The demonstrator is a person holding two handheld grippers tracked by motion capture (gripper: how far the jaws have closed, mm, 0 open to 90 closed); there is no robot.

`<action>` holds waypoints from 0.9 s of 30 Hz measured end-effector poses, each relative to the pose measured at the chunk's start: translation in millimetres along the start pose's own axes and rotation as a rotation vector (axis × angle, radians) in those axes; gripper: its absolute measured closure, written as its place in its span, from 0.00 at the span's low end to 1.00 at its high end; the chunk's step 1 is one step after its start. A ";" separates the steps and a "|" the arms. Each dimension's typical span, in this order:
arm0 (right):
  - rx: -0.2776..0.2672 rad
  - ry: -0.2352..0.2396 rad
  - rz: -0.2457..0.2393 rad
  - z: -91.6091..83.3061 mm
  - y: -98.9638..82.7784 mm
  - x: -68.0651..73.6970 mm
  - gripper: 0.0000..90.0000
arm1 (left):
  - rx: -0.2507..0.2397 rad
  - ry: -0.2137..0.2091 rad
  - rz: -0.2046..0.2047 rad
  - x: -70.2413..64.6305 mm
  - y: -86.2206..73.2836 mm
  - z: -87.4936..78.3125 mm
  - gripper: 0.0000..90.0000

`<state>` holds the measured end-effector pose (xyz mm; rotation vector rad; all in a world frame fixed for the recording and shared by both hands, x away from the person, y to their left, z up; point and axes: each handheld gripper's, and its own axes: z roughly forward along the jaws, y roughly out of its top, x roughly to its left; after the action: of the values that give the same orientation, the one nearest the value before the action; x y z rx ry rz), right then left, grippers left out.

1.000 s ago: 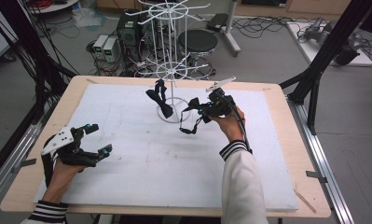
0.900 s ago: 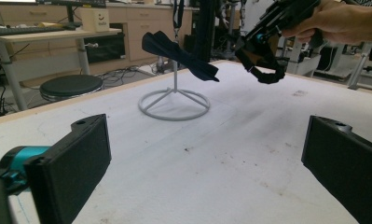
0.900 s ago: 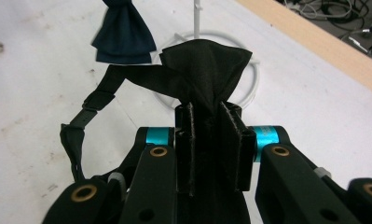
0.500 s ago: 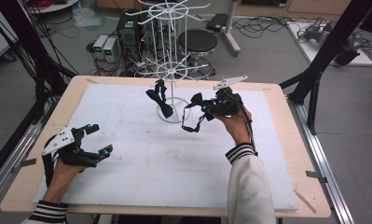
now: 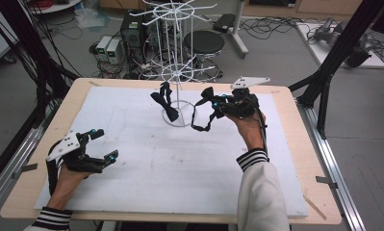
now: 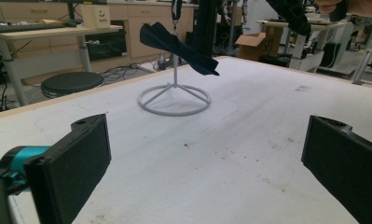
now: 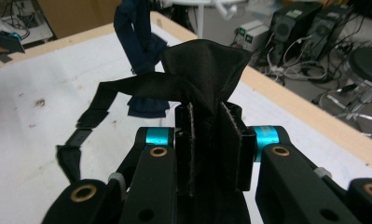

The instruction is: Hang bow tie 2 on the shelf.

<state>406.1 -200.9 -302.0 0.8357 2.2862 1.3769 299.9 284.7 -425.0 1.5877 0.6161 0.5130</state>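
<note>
Covering the wooden table [image 5: 295,159], a white mat [image 5: 180,168] faces a cluttered lab floor. Right gripper [image 5: 213,103], pinching the black bow tie [image 5: 206,94], has risen nearer the wire rack [image 5: 177,72]; left gripper [image 5: 100,144] stays spread, near-left.

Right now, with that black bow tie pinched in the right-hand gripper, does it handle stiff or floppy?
Probably floppy: the black bow tie bunches between the right gripper pads, and its strap droops in a loop. Likely light too, since the thin strap hangs slack above the table.
</note>
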 end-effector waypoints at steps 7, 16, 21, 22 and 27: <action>-0.045 -0.010 -0.020 -7.1 2.6 0.9 0.85 | 0.004 0.002 -0.002 0.0 -1.2 0.1 0.02; -0.100 -0.037 -0.006 -11.7 5.4 -4.9 0.85 | 0.002 0.001 -0.003 0.2 -1.3 0.0 0.02; -0.121 -0.047 0.001 -13.4 10.8 -8.2 0.85 | -0.002 0.004 -0.007 0.4 -1.5 0.0 0.02; -0.125 -0.048 0.000 -13.6 13.1 -8.6 0.85 | -0.003 0.004 -0.008 0.4 -1.5 0.0 0.02; -0.137 -0.061 -0.001 -13.7 23.4 -10.5 0.85 | -0.004 0.001 -0.008 0.7 -1.4 -0.3 0.02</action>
<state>413.6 -208.6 -275.0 0.8211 2.1194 1.4682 300.1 285.5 -426.4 1.5809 0.6219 0.5082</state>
